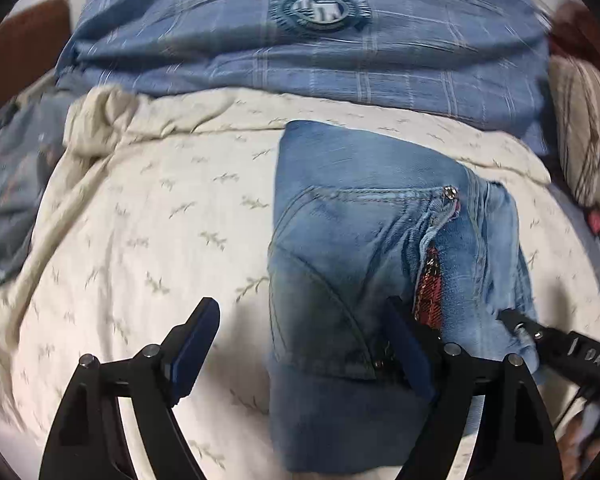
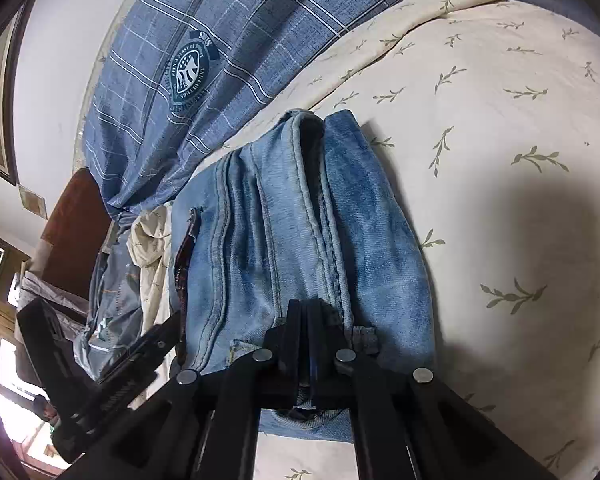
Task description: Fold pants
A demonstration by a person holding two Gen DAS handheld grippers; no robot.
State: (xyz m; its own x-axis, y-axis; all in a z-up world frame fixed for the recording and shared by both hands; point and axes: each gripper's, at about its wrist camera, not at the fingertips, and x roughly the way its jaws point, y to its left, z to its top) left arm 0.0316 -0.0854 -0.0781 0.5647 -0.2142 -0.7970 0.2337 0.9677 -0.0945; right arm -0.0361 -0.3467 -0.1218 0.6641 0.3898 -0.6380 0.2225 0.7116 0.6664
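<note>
The folded pants (image 1: 340,248) are lying on the bed (image 1: 140,220) near the blue plaid pillow (image 1: 300,52). The right gripper (image 2: 306,320) is clenching their denim edge; the left gripper (image 1: 304,320) is hanging released, one finger over the denim.

- Pants (image 1: 332,264): faded blue denim, rough weave, metal rivet.
- Bedsheet (image 1: 140,220): soft matt cream cloth, leaf print.
- Pillow (image 2: 236,32): blue checked cloth.

Both wrist views look down, close, sharing the jeans (image 1: 360,248) (image 2: 300,220).
</note>
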